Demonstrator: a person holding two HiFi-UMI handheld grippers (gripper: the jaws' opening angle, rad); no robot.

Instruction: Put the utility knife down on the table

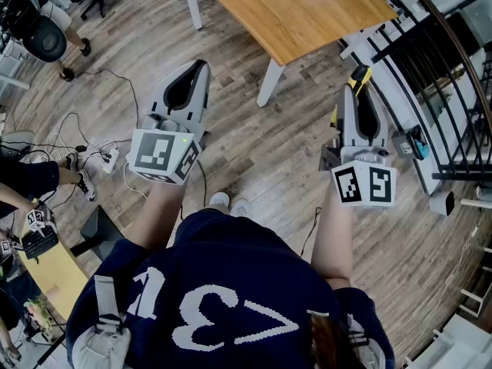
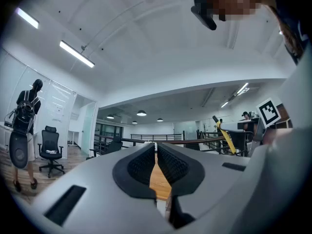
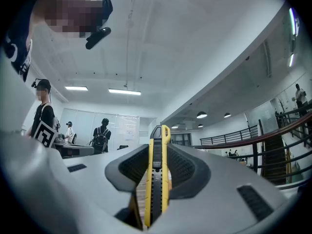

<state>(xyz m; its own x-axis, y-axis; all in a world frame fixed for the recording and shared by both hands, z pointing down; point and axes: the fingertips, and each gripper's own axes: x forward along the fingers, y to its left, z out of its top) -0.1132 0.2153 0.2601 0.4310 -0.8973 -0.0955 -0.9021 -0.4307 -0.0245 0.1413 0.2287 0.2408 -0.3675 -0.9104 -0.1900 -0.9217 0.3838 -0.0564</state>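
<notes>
Here the right gripper (image 3: 157, 149) clamps the knife (image 3: 157, 189) upright between its pads, tip jutting past them; the left gripper (image 2: 156, 154) has jaws together, empty

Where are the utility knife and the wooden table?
utility knife (image 3: 158, 177), right gripper view, middle of its yellow-and-black handle.
wooden table (image 1: 307, 12), head view, bare part of its top.

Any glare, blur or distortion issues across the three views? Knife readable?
Head view: sharp, even light, fisheye bends the railing. Right gripper view: dark vignette corners, utility knife crisp, no glare. Left gripper view: same vignette, ceiling strip light bright.
</notes>
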